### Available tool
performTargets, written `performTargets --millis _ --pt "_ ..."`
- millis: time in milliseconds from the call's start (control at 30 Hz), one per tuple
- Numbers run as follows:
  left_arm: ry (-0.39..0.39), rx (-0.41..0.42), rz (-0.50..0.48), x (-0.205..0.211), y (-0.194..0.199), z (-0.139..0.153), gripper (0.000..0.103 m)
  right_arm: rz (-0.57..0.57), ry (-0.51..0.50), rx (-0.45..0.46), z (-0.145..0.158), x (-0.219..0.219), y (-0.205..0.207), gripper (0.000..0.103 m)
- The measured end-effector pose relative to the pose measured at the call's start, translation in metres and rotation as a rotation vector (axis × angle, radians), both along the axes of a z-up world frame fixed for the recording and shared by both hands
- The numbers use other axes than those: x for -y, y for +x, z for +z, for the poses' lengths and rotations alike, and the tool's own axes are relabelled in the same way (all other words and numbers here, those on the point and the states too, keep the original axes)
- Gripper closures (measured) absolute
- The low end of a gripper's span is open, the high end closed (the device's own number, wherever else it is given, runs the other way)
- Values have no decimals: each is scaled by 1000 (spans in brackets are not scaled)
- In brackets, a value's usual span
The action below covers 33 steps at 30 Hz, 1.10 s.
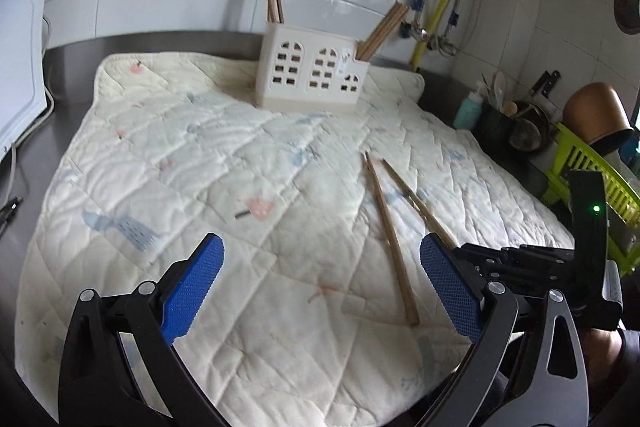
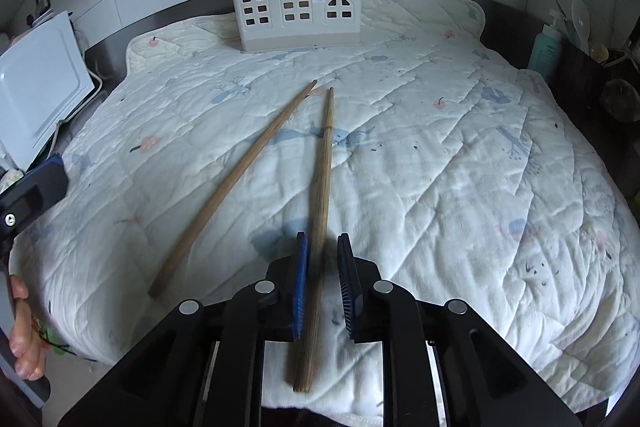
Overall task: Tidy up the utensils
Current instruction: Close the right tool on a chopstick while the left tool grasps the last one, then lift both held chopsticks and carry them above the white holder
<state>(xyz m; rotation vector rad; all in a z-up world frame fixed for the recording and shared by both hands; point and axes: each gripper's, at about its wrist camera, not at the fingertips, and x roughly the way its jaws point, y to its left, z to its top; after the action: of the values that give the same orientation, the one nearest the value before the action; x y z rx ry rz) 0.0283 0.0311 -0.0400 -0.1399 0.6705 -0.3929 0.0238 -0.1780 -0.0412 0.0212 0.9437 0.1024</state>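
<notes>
In front of the holder, on the quilt that covers the bench, lie two loose chopsticks. The right gripper straddles the thick end of one chopstick; its fingers are nearly closed, the left pad against the wood, the right pad a little off, so it looks not yet gripped. The other chopstick lies beside it, angled away from the holder. The left gripper hangs spread wide and empty above the quilt.

Thin, stiff, light wood; it may roll or pivot, so a grip nearer the middle would steady it. The holder's compartments already hold chopsticks; their depth is hidden.
</notes>
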Motion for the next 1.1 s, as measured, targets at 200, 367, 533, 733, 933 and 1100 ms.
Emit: performTargets --millis 200,367,533,733,933,1100 --pt "-11 -39 -52 14 -4 -11 7 39 -25 57 -2 -3 -18 89" --pt "3 -76 -97 31 -5 -20 11 52 -11 65 0 4 -20 94" --pt "20 -86 -126 51 -4 -24 16 51 -14 85 7 18 -26 96" --pt "27 -112 -124 68 2 -32 37 77 -23 132 18 28 -34 96" --pt "3 -130 -83 72 9 -37 72 108 8 172 32 37 -32 96" --pt "41 -131 -89 82 10 -40 83 130 26 201 42 44 -27 96"
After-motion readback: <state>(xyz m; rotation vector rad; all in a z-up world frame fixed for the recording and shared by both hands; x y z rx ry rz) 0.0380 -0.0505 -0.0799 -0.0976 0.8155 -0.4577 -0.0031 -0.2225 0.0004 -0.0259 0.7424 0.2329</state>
